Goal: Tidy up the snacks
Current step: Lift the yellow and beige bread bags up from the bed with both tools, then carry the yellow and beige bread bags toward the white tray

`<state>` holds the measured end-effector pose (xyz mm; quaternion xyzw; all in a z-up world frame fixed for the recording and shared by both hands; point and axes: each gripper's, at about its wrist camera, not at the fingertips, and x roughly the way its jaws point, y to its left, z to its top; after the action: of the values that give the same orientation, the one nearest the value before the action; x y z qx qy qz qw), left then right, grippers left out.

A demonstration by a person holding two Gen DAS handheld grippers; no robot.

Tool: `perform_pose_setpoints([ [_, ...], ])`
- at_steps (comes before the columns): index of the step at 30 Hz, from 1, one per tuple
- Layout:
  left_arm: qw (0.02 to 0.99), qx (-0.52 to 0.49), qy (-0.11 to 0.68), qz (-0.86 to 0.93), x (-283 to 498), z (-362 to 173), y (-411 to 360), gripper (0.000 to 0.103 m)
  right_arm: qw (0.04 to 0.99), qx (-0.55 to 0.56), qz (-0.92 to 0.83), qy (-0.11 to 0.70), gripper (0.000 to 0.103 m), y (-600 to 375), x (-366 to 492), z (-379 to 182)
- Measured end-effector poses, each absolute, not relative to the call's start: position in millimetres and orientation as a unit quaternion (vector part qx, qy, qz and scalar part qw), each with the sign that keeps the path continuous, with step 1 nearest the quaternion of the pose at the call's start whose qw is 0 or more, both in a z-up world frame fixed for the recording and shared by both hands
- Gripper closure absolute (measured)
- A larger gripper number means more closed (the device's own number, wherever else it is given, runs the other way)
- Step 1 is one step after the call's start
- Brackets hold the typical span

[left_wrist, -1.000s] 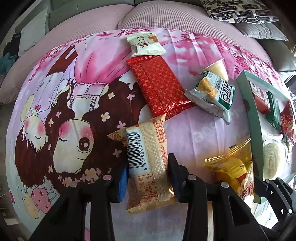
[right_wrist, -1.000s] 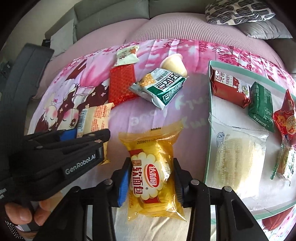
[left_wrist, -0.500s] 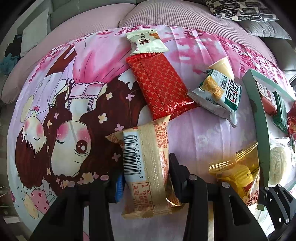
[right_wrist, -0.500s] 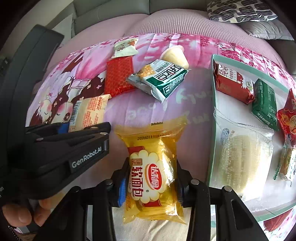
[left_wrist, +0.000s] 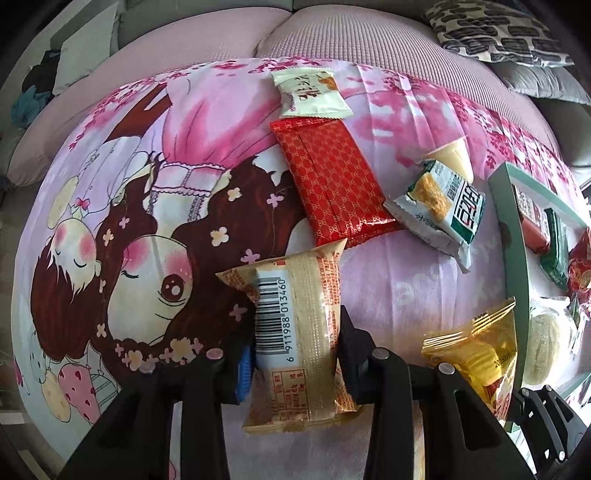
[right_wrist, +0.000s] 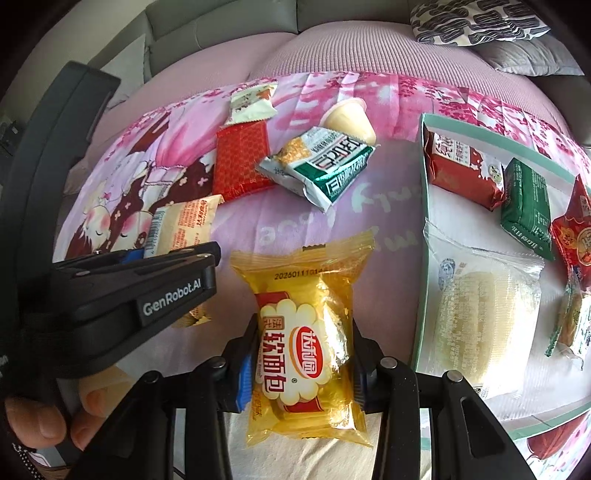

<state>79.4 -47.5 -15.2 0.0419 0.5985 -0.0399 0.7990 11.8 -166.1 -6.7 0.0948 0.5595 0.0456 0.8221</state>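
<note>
A beige snack packet (left_wrist: 295, 325) with a barcode stands between the pads of my left gripper (left_wrist: 295, 354). The jaws are closing and the pads press on its sides. My right gripper (right_wrist: 303, 354) is shut on a yellow bread packet (right_wrist: 306, 306), seen low right in the left wrist view as the yellow packet (left_wrist: 476, 354). Both packets hang just over the pink cartoon cloth (left_wrist: 147, 206). The teal-rimmed tray (right_wrist: 423, 221) lies right of the yellow packet. The left gripper's black body (right_wrist: 140, 295) is close on the left in the right wrist view.
Loose on the cloth lie a red packet (left_wrist: 332, 184), a white-green packet (left_wrist: 443, 210), a cream packet (left_wrist: 310, 92) and a jelly cup (left_wrist: 456, 157). The tray holds a red packet (right_wrist: 458, 166), a green one (right_wrist: 524, 199) and a clear bread bag (right_wrist: 480, 306). Sofa cushions (right_wrist: 476, 18) lie behind.
The beige packet now sits straighter and tighter between the left pads, and the left view has shifted a little. The right gripper keeps its hold on the yellow packet.
</note>
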Motion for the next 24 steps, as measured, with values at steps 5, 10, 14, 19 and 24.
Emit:
perform_pose_setpoints([
  [5, 0.809, 0.024, 0.586, -0.038, 80.4, -2.0, -39.7, 0.064, 0.832, 0.105, 0.054, 0.542, 0.060, -167.7, 9.2, 5.2],
  [10, 0.823, 0.012, 0.566, -0.033, 78.6, 18.4, -33.9, 0.064, 0.846, 0.121, 0.058, 0.517, 0.060, -173.1, 4.9, 22.7],
  [14, 0.834, 0.003, 0.551, -0.029, 76.2, 32.8, -29.6, 0.064, 0.853, 0.131, 0.059, 0.502, 0.060, -176.7, 2.8, 32.7],
  [19, 0.847, -0.005, 0.531, -0.025, 69.4, 47.2, -31.0, 0.064, 0.862, 0.142, 0.061, 0.482, 0.060, -181.4, -0.5, 45.5],
  [24, 0.856, -0.009, 0.516, -0.024, 65.3, 57.4, -29.4, 0.064, 0.867, 0.152, 0.058, 0.471, 0.060, -189.8, -2.9, 53.0],
])
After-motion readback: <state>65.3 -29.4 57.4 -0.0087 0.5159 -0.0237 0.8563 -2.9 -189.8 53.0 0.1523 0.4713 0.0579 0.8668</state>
